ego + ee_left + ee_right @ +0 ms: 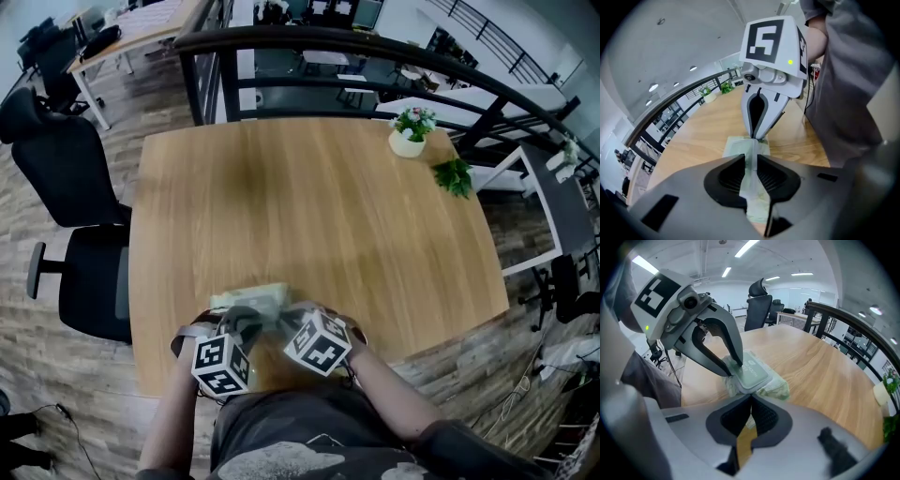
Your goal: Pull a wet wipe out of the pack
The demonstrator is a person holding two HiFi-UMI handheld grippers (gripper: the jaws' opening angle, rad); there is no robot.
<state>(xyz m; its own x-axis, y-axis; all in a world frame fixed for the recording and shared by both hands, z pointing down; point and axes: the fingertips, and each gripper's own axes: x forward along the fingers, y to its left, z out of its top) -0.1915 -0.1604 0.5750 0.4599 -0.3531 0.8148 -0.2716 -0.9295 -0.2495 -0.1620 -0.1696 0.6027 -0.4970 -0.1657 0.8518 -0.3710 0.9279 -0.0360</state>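
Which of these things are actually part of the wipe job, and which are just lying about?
In the job: pack of wipes, gripped by the left gripper and the right gripper.

Lying about: potted plant and green sprig on the table; black office chair beside it.

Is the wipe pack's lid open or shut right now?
Shut. In the right gripper view the green lid lies flat on the pack, with the left gripper pinching at its edge.
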